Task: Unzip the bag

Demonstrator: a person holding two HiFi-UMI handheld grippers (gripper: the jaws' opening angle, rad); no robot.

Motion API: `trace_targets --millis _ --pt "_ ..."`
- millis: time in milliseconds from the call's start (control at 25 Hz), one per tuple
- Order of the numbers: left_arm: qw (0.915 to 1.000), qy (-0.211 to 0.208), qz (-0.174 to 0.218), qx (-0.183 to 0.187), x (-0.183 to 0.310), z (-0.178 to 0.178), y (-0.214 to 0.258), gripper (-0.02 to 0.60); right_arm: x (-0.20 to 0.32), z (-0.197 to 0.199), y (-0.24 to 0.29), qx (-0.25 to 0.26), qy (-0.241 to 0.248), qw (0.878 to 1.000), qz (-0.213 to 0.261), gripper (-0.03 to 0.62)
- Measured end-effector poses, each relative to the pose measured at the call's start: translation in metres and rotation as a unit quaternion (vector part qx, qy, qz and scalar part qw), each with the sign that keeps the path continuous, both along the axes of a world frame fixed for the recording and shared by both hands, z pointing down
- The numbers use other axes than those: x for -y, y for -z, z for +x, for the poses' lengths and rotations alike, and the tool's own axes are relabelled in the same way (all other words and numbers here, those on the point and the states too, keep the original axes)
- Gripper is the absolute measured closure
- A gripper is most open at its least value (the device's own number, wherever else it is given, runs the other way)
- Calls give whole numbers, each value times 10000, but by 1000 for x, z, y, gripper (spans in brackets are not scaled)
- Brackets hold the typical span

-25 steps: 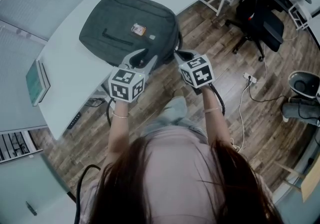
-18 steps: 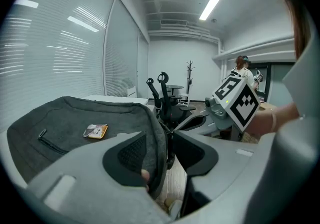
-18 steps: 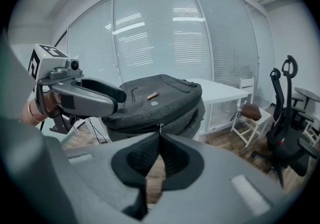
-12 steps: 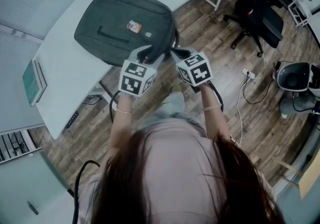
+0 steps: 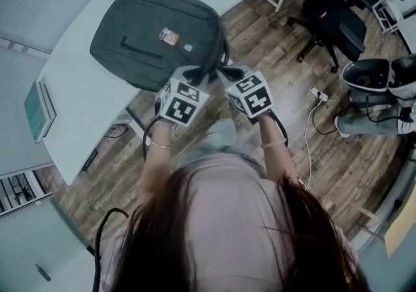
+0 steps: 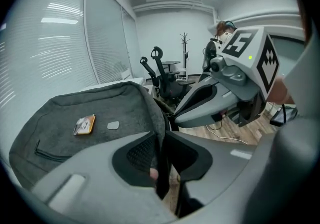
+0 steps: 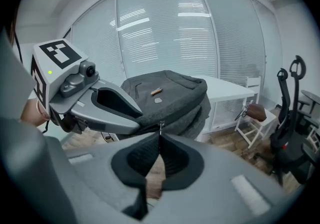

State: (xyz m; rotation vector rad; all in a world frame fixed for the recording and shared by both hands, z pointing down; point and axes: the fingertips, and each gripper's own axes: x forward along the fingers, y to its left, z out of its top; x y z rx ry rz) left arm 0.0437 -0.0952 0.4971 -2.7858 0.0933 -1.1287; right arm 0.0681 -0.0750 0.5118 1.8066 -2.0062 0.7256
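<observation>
The dark grey fabric bag (image 5: 156, 34) sits right at both tools. The right gripper (image 7: 159, 140) is pinched tight on the small metal zipper pull (image 7: 160, 127) at its tips. The left gripper (image 6: 163, 143), just beside it, has just been closing and now clamps the bag's near edge. Beyond the jaws, the bag lies flat on the white curved table (image 5: 84, 121).

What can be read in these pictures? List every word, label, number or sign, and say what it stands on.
No text is readable in any view.
Orange patch on the bag: print too small to read.
Grey label beside it: blurred.
Marker cubes: black-and-white squares only, no words.
Green book: cover unreadable.
</observation>
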Motion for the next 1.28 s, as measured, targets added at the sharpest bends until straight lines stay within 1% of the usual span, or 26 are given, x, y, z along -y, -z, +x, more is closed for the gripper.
trace_targets --millis 80,160,320,520,760,1280 --pt "10000 -63 -30 26 -1 0 -1 518 -1 2 -1 -45 15 10000 -16 586" --pt "9999 -70 -153 23 0 0 0 526 0 5 0 -42 7 10000 -13 586" --pt "9990 -58 -435 -79 2 1 4 532 3 9 1 -27 42 10000 -28 586" --pt "9974 -65 -707 -149 5 0 5 535 8 16 4 -130 86 9999 -7 586" --pt "9943 -69 -1034 -237 5 1 7 540 16 34 7 -196 209 9996 -28 586" --pt "9896 -106 -1400 -306 6 -3 13 540 33 62 14 -206 363 9991 -115 585"
